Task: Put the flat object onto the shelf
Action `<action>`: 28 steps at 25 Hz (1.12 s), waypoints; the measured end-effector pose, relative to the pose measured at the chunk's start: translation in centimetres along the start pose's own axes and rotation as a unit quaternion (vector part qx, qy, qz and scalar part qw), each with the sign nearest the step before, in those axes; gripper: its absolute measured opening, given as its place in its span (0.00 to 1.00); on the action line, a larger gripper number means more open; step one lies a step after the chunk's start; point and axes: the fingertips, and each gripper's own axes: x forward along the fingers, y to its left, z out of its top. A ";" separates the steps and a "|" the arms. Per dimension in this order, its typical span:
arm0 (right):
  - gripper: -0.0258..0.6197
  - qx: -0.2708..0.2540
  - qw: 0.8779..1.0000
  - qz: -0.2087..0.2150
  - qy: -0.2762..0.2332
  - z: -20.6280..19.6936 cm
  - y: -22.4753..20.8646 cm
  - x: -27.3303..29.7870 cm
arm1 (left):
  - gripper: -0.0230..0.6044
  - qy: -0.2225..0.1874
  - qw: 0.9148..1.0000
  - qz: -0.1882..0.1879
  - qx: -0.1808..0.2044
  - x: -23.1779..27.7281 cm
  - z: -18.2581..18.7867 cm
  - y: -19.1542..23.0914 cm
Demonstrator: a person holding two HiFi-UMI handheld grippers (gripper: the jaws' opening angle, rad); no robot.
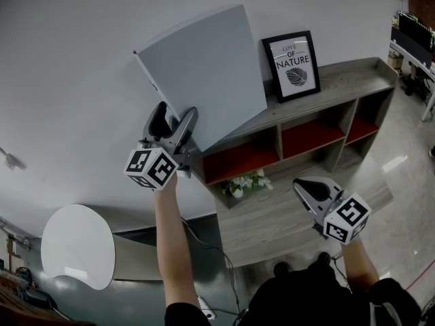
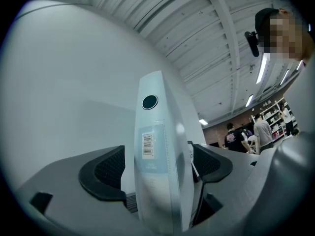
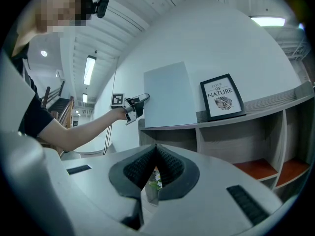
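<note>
Left gripper (image 1: 175, 123): jaws spread wide, straddling the lower left corner of the flat grey panel (image 1: 204, 73). In the left gripper view, panel seen edge-on between the pads. Left pad (image 2: 109, 173) clear of it, a strip of pale background showing between. Right pad (image 2: 211, 165) just beside the far face; contact there not determinable. No squeeze evident. Barcode label (image 2: 147, 145) and dark round dot (image 2: 149, 102) on the near edge of the panel. Marker cube (image 1: 151, 167) at the rear of the gripper, bare forearm below it.

Panel: standing on its lower edge at the left end of the shelf top (image 1: 353, 73), tilted back against the white wall (image 1: 68, 60). To its right and apart from it, a framed leaf print (image 1: 292, 65), likewise propped on the shelf top against the wall.

Right gripper (image 3: 156, 150): jaws closed together, nothing between the pads. Held low in front of the shelf, well apart from the panel.

Below the shelf top: grey wood, open compartments with red backs (image 1: 312, 136). White flowers (image 1: 248, 182) at the foot of the left compartment. Lower wooden platform (image 1: 285, 223) in front. Round white table (image 1: 78, 246) off to the left.
</note>
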 end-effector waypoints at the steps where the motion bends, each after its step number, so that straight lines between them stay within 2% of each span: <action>1: 0.06 0.000 1.000 0.001 0.000 0.0 0.0 0.0 | 0.72 0.000 1.000 0.001 0.002 -0.2 0.1 0.0; 14: 0.06 0.000 1.000 0.008 0.001 -0.2 0.6 0.2 | 0.72 0.000 1.000 0.008 0.025 -2.5 0.2 -1.8; 21: 0.06 0.001 1.000 0.007 0.000 -0.2 0.8 0.1 | 0.72 0.016 0.999 -0.012 0.033 -3.4 -1.5 -4.5; 28: 0.06 0.004 1.000 0.009 0.001 -0.6 0.9 0.3 | 0.72 0.011 0.999 -0.027 0.029 -4.5 -2.0 -7.3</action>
